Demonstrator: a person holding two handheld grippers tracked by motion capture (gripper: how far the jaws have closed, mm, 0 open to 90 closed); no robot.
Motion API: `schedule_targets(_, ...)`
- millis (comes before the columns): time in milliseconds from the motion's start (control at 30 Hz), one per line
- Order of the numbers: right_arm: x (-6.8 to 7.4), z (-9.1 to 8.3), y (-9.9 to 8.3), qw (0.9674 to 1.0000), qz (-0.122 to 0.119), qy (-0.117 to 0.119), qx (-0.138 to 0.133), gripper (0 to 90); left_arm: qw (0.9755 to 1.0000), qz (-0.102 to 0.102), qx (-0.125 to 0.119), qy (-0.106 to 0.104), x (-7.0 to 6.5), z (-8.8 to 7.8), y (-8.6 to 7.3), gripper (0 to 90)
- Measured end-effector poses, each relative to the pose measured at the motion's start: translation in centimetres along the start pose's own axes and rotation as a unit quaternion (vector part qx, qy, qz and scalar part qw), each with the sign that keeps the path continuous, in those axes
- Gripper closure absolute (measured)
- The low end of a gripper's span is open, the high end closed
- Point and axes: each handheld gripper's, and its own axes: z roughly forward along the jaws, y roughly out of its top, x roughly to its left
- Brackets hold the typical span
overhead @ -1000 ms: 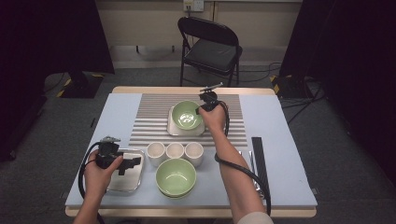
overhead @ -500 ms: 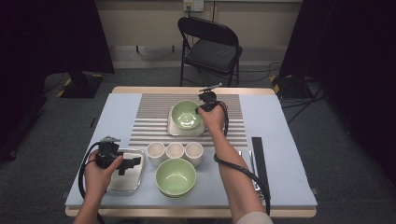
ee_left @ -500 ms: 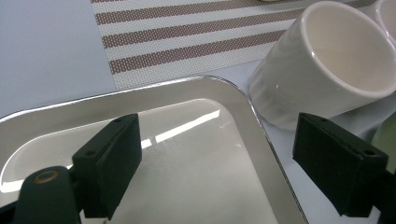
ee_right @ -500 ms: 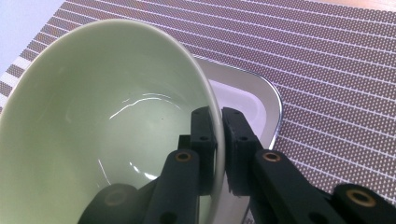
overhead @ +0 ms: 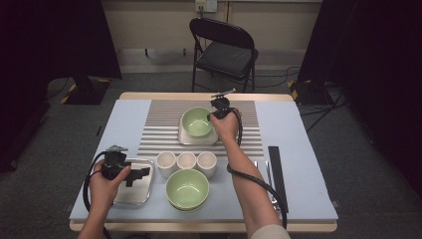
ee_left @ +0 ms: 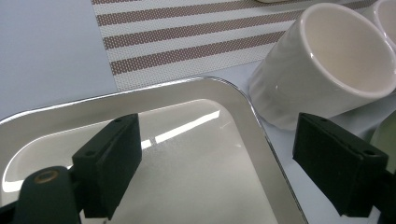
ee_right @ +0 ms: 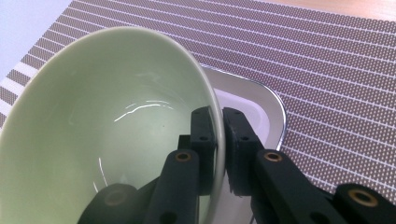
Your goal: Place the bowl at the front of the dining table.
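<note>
Ribbed striped mat (overhead: pixel 164 124) under glossy round green bowl (overhead: pixel 196 121).

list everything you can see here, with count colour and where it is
table: 1, pale blue top, centre
striped mat: 1, brown and white, far half of table
green bowl: 1, pale green, on far steel tray, rim pinched by right gripper
second green bowl: 1, pale green, near edge
steel trays: 2, silver, one under far bowl, one near left
cups: 3, cream, row mid-table
black strip: 1, right side
folding chair: 1, black, behind table
left gripper: 1, black, open over near-left tray
right gripper: 1, black, shut on far bowl rim
</note>
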Motion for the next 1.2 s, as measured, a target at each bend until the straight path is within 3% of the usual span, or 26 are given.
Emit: schedule_targets(1200, -0.17, -0.09, 0.0, 0.9998, -0.002, -0.014, -0.014, 84.2, 1.0, 0.001, 0.0, 0.003, -0.04, -0.02, 0.03, 15.4)
